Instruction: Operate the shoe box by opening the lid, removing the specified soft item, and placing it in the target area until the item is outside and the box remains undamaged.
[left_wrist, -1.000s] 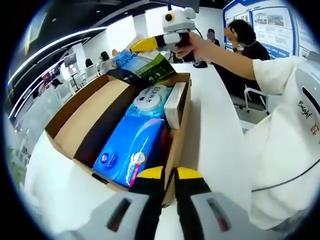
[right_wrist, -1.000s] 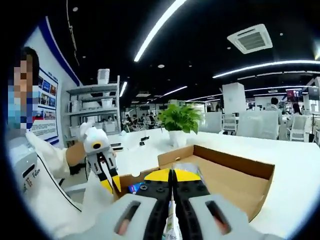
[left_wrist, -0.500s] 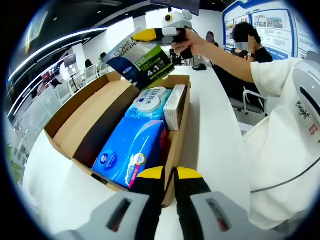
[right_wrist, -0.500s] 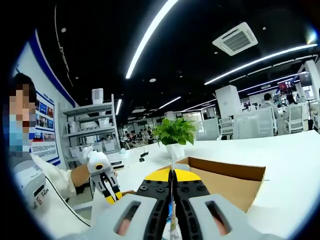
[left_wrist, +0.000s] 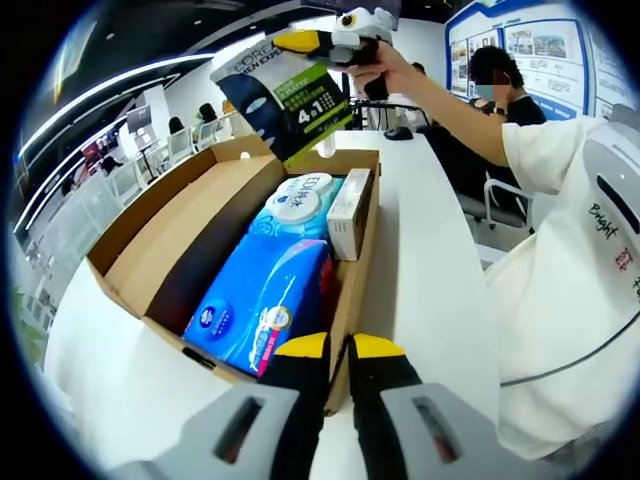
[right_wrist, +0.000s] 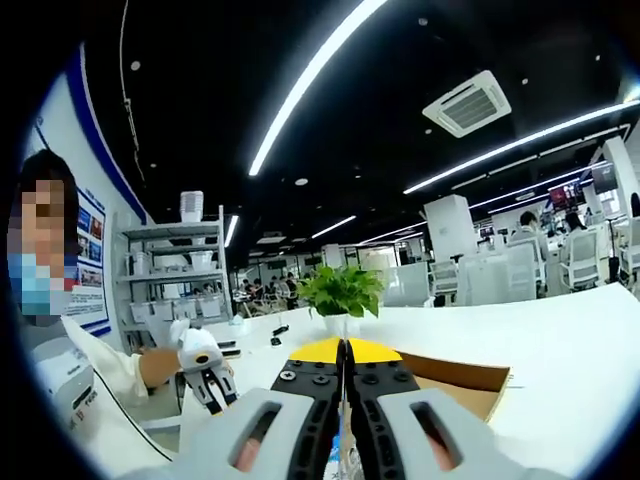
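A: Left gripper (left_wrist: 338, 347)?

B: I read its yellow-tipped jaws clamped on the near wall of the open brown cardboard shoe box (left_wrist: 352, 290).

A: Right gripper (left_wrist: 300, 42)?

B: Jaws pinched on the flat dark-and-green soft sachet (left_wrist: 284, 102), aloft beyond the box's far end. Blue tissue pack (left_wrist: 262, 300) lies just ahead, inside.
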